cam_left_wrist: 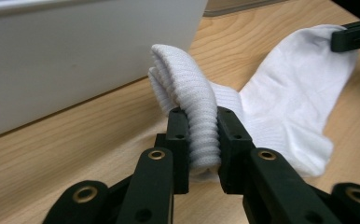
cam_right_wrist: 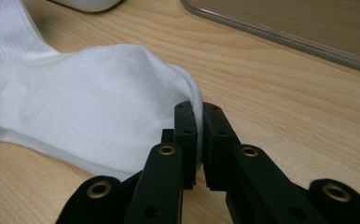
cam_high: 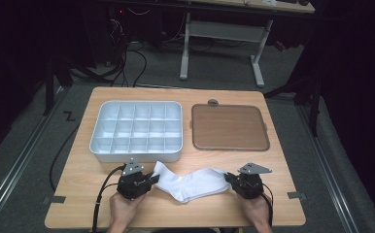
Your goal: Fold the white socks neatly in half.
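While it lies on the wooden table [cam_high: 78, 194], white sock [cam_high: 190, 183]: ribbed cuff pinched in left gripper [cam_high: 152, 178], toe end pinched in right gripper [cam_high: 228, 178]; compartment tray [cam_high: 98, 138] just behind.

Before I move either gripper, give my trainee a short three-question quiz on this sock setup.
1. True or false: the left gripper is clamped on the ribbed cuff of the white sock.
2. What does the right gripper pinch? A) the brown lid B) the sock's toe end C) nothing
3. Which container lies to the left in the high view: the divided grey tray or the brown lid?

Key: 1 true; 2 B; 3 the divided grey tray.
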